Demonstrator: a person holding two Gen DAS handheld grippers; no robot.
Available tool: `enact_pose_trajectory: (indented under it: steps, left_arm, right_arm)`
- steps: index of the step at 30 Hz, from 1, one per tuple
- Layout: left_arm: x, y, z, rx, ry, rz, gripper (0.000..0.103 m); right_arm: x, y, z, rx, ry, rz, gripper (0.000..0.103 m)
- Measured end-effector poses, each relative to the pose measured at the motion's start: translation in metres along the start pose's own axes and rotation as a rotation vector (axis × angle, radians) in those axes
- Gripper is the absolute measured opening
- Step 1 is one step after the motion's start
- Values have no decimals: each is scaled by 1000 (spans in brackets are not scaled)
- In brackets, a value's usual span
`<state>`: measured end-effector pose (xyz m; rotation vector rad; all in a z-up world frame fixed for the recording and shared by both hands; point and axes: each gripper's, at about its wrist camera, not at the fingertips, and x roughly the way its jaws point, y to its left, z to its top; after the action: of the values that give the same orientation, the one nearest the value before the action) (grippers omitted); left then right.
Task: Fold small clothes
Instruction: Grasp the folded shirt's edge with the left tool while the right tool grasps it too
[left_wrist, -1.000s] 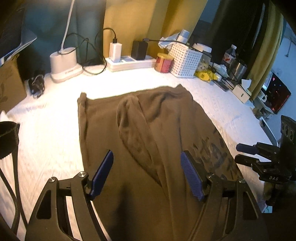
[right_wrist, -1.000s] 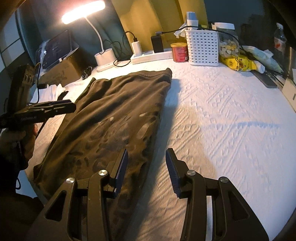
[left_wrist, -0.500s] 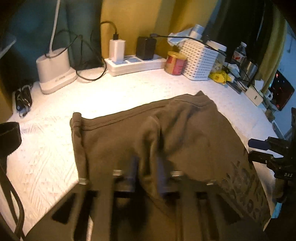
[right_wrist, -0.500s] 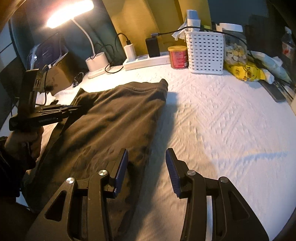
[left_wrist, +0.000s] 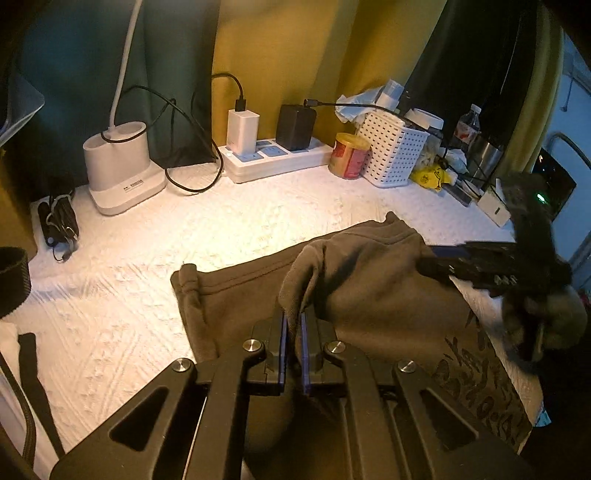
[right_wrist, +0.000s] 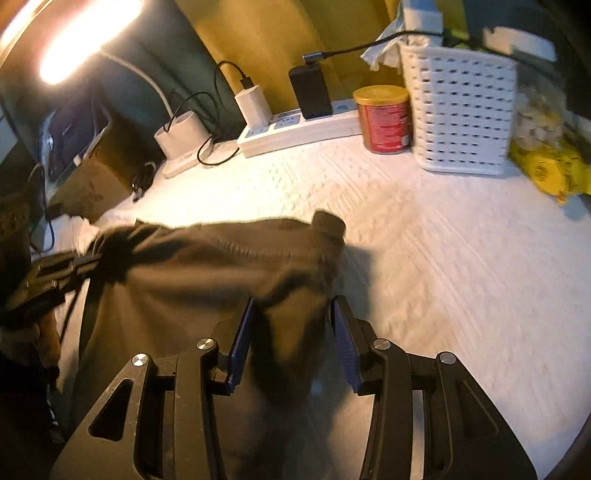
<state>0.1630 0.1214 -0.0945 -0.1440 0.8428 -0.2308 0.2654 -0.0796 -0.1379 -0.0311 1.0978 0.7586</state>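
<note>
Left gripper: fingers pinched tight on a raised fold of the brown garment. They've just closed; cloth sits between the pads and stands up in a ridge just ahead of them.

Right gripper: fingers apart, about half spread. The garment's right edge is bunched in the gap between them, but the pads don't look pressed on it. That view is motion-blurred, so contact on either pad isn't certain.

Garment lies on the white textured bench, in front of the power strip and well apart from it. Waistband end faces the strip; the printed graphic is at the end away from the strip, on the right in the left wrist view. Left hem is flat on the bench; the middle is lifted by the left grip.

Relative to the power strip:
- white lamp base off to its left
- red can with gold lid just beside its right end
- white perforated basket touching or nearly touching the can's far side
- white charger and black charger plugged on top
</note>
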Motion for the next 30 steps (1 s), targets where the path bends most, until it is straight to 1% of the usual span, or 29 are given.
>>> enact_pose_trajectory:
  steps: [5,6,7,9,11,14,18,19,22,23,24,27,28,30]
  left_arm:
    - [8,7,-2,5,24,-23,4]
    - [9,7,-2,8,26,-29,4]
    - [11,8,-2,10,27,-37,4]
    - [14,9,0,7,26,-49,4]
    - [13,9,2,9,15,-52,4]
    - [12,11,6,9,3,-43,4]
    - [30,23,2,-18,37,-16,5]
    - [34,25,0,-25,46,-10,4]
    - [35,23,-2,-19,43,10,5]
    - [36,24,-2,-28,45,15,7]
    - [36,25,-1,-41,49,24,11]
    - [34,24,-1,-56,71,29,12]
    - [31,23,-1,-58,67,46,20]
    - [26,24,-2,-73,61,59,28]
  right_arm:
    - [17,-13,18,71,-4,66,45]
    - [18,-16,20,78,-16,79,34]
    - [19,-18,22,75,-30,84,26]
    - [17,-18,27,59,-41,90,21]
    - [11,-12,32,9,-72,75,19]
    - [11,-8,39,-27,-81,62,19]
    - [25,-12,42,-29,-60,44,19]
    - [27,-10,41,-39,-59,27,19]
    - [32,-7,41,-68,-57,-4,21]
    - [33,-6,41,-73,-56,-19,24]
    - [33,-6,41,-76,-57,-33,27]
    - [26,-5,42,-87,-82,-90,34]
    - [23,-5,43,-90,-93,-107,36]
    - [17,-7,42,-90,-105,-131,36]
